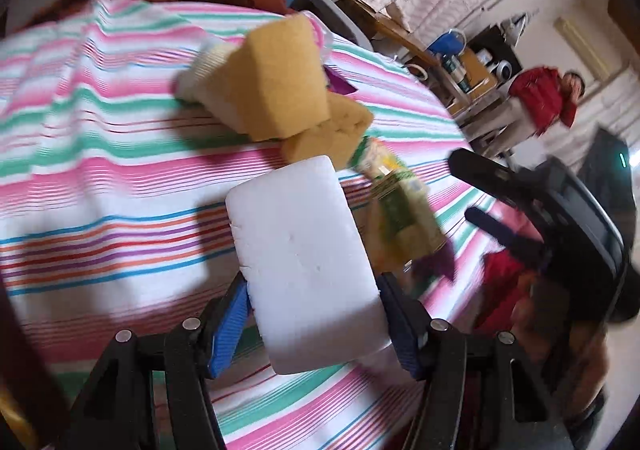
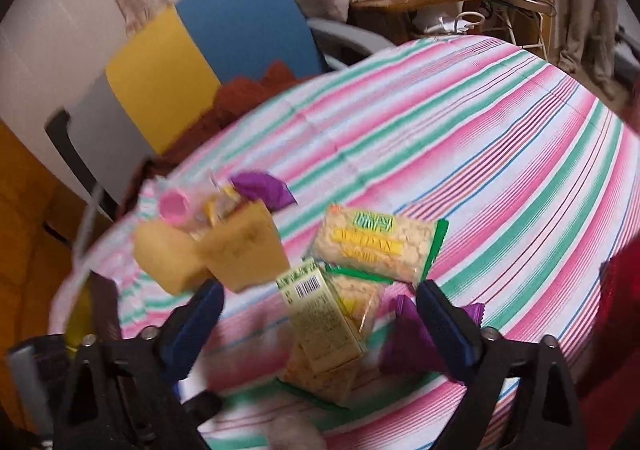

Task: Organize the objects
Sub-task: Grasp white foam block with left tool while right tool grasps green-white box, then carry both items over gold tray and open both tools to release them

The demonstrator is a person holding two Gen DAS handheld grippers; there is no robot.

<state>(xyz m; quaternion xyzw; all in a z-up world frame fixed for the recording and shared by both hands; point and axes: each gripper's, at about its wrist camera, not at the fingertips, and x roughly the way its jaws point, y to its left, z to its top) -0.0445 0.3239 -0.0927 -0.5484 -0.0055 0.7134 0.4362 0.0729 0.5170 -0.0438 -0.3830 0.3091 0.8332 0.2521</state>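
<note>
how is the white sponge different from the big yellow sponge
The white sponge is pale and smooth; the big yellow sponge is tan and porous. The white one is clamped in the left gripper, above the striped cloth; the yellow one rests in the pile, leaning on another yellow sponge. Both are blocky rectangular sponges.

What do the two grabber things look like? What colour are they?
Both look alike. The left gripper and the right gripper each have a black frame with triangle-shaped cut-outs and small silver bolts. Their jaws wear ridged blue pads. No cables or markings show.
</note>
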